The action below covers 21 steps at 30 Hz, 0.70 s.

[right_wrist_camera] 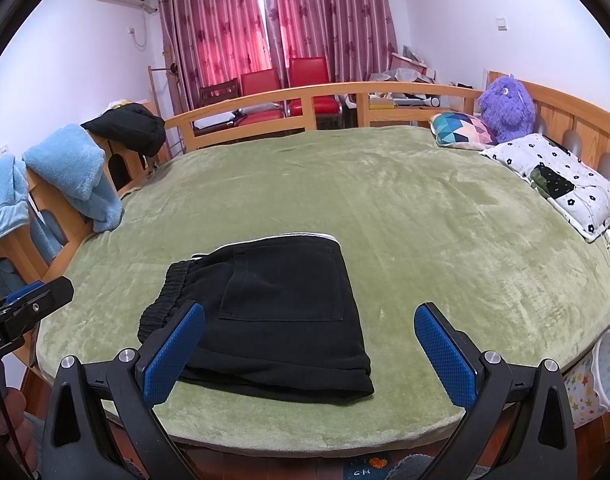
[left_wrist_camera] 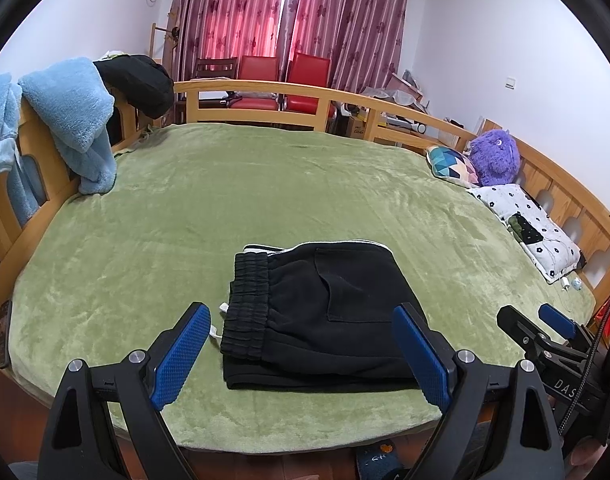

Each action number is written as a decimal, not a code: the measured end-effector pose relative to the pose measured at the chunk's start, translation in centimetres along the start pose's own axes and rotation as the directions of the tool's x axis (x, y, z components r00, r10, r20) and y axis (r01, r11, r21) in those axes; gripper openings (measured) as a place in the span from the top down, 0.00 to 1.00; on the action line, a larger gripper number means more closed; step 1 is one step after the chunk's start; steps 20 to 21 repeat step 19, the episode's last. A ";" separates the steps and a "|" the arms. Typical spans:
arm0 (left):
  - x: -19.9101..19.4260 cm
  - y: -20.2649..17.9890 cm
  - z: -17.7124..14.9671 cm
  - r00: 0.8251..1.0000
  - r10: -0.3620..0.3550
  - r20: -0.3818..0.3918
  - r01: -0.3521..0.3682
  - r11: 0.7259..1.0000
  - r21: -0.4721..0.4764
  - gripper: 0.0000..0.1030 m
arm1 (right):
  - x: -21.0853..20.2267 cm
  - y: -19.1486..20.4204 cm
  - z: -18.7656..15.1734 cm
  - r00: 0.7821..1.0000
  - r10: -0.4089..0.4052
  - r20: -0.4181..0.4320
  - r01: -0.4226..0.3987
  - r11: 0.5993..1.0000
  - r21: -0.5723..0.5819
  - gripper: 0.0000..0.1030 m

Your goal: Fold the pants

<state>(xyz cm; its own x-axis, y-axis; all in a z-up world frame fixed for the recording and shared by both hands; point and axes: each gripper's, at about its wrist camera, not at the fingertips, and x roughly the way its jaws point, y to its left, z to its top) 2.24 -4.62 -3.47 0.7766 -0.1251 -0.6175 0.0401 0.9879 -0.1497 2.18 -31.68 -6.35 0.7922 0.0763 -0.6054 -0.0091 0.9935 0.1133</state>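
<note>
Black pants (left_wrist_camera: 321, 312) lie folded into a compact rectangle on the green bed cover, near its front edge, elastic waistband to the left and a back pocket facing up. In the right wrist view the same pants (right_wrist_camera: 273, 312) sit just left of centre. My left gripper (left_wrist_camera: 301, 336) hangs open above the near part of the pants, its blue pads wide apart and holding nothing. My right gripper (right_wrist_camera: 311, 336) is open too, its left pad over the pants' near left corner, nothing gripped. The right gripper (left_wrist_camera: 545, 324) also shows at the right of the left wrist view.
A wooden bed frame (left_wrist_camera: 265, 92) rings the green cover (left_wrist_camera: 265, 184). Blue fleece (left_wrist_camera: 77, 120) and a dark garment (left_wrist_camera: 141, 80) hang on the left rail. Pillows (right_wrist_camera: 557, 176) and a purple plush (right_wrist_camera: 505, 104) sit at the right. Red chairs (right_wrist_camera: 289, 80) stand behind.
</note>
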 end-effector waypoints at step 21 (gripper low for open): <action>1.9 0.4 0.1 1.000 -0.018 -0.006 0.018 1.000 0.012 0.10 | 1.3 -0.2 0.0 0.999 0.047 0.026 -0.046 0.999 -0.020 0.00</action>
